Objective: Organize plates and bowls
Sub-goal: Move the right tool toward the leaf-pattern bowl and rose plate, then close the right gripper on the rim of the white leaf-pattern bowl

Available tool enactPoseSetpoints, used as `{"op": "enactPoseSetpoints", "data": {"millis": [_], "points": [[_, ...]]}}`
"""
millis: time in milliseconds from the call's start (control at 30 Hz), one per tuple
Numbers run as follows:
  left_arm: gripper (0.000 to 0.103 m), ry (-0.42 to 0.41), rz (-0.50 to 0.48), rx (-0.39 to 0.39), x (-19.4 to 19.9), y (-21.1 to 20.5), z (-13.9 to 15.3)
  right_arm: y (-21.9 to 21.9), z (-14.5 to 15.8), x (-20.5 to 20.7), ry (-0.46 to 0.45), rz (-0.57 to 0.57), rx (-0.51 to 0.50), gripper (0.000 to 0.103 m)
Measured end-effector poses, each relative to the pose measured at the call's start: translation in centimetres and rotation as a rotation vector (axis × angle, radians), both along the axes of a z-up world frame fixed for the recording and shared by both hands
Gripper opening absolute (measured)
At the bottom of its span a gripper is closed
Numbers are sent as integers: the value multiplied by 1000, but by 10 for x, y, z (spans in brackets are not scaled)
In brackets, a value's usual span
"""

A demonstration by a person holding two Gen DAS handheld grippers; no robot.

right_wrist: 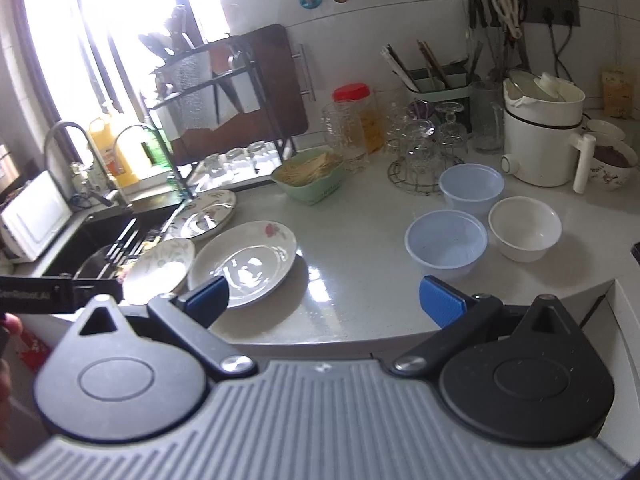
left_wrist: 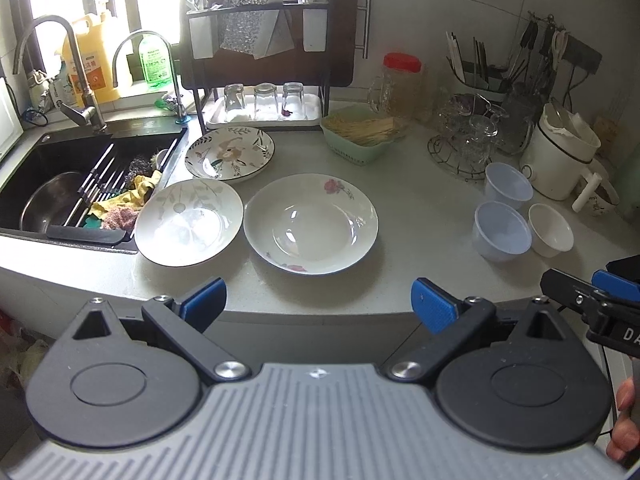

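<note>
Plates (left_wrist: 311,224) lie flat, three together near the table's (left_wrist: 420,216) left edge by the sink (left_wrist: 60,168); bowls (right_wrist: 446,240) stand upright toward its right. I see left tool (left_wrist: 319,300) and right tool (right_wrist: 324,298) released, holding nothing.

Glossy ceramic plates (left_wrist: 311,224), matt counter (left_wrist: 420,216)

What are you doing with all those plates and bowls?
Nothing is picked up yet. The left gripper and right gripper are both open, held at the counter's near edge. Three plates lie on the counter beside the sink, and three small bowls sit apart to the right, waiting to be sorted.
</note>
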State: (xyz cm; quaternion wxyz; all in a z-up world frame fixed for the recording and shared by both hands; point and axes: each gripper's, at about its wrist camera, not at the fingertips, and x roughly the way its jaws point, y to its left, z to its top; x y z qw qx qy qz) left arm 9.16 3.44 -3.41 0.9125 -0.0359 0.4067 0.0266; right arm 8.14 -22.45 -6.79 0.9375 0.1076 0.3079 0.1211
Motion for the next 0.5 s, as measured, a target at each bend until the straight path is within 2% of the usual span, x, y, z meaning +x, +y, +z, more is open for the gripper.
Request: {"op": "enactPoseSetpoints", "data": {"millis": [100,300,500], "points": [[100,31,-21,-29,13,21,-6,13,-6,5,33,-23,21,103],[100,62,-31,-14,38,71,-14,55,-12,21,85,-18,56,103],[100,66,-39,-32,66,115,-17,98,-11,38,100,-1,36,103]]}}
